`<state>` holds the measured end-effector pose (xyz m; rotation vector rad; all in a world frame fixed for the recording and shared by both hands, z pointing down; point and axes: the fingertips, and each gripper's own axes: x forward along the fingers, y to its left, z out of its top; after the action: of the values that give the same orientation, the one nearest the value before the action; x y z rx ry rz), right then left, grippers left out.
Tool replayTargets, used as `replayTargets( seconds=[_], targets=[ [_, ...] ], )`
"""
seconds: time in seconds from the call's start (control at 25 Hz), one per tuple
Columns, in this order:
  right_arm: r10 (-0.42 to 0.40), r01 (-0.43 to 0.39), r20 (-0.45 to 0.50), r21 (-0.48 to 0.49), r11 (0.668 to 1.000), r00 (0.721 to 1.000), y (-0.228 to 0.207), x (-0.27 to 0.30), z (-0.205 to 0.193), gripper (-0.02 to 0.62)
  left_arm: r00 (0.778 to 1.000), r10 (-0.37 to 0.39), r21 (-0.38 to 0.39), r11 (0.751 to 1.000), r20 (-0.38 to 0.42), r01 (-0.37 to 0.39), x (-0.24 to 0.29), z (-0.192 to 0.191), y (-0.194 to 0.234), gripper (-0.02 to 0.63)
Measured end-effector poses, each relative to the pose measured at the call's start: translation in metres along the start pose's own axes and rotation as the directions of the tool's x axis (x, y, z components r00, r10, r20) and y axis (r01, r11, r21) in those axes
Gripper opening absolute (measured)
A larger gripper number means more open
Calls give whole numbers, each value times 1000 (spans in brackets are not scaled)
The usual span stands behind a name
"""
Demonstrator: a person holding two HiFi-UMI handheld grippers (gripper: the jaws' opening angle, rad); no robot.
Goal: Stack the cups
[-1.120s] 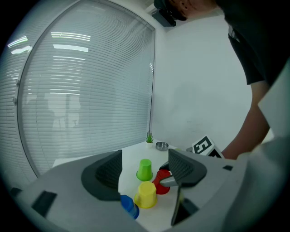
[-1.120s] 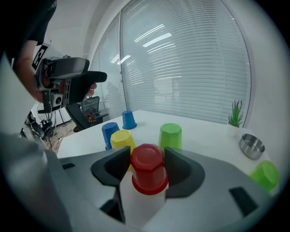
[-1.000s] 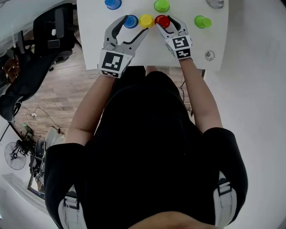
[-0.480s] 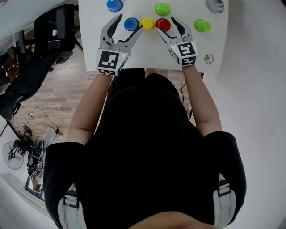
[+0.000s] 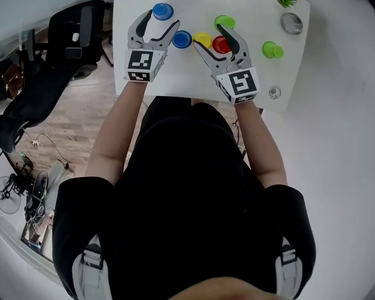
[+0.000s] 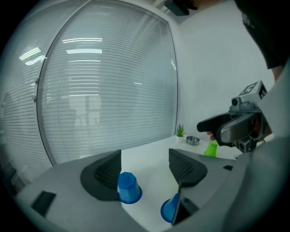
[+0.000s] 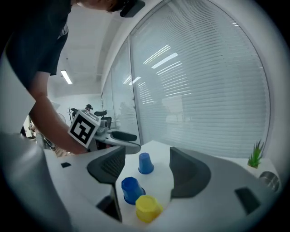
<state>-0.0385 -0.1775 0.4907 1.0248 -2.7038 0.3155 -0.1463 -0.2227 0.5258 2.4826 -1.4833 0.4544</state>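
Upside-down cups stand on the white table (image 5: 176, 82): two blue (image 5: 163, 10) (image 5: 182, 39), a yellow (image 5: 203, 40), a red (image 5: 221, 44) and two green (image 5: 224, 22) (image 5: 272, 50). My left gripper (image 5: 157, 20) is open, and the far blue cup (image 6: 129, 188) stands between its jaws near the left pad, untouched. The other blue cup (image 6: 168, 209) sits by the right jaw. My right gripper (image 5: 211, 38) is open and raised over the red cup; its jaws have just been opening and nothing is between them. Its own view shows both blue cups (image 7: 145, 163) (image 7: 131, 189) and the yellow cup (image 7: 147, 207) below.
A silver dish (image 5: 291, 23) and a small plant (image 6: 181, 131) stand at the table's far right. Off the table's left edge are a black office chair (image 5: 76, 41) and cables on the wooden floor (image 5: 64, 140).
The right gripper's jaws widened away from the red cup and it lifted toward the camera. The left gripper moved from beside the near blue cup out to the far blue cup.
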Motion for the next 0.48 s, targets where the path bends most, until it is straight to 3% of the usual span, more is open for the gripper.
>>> replayTargets(
  seconds=[0.48],
  targets=[
    [34, -34, -20, 5, 999, 999, 11, 23, 5, 302, 990, 63, -10, 998, -126, -65, 39, -61, 41, 331]
  ],
)
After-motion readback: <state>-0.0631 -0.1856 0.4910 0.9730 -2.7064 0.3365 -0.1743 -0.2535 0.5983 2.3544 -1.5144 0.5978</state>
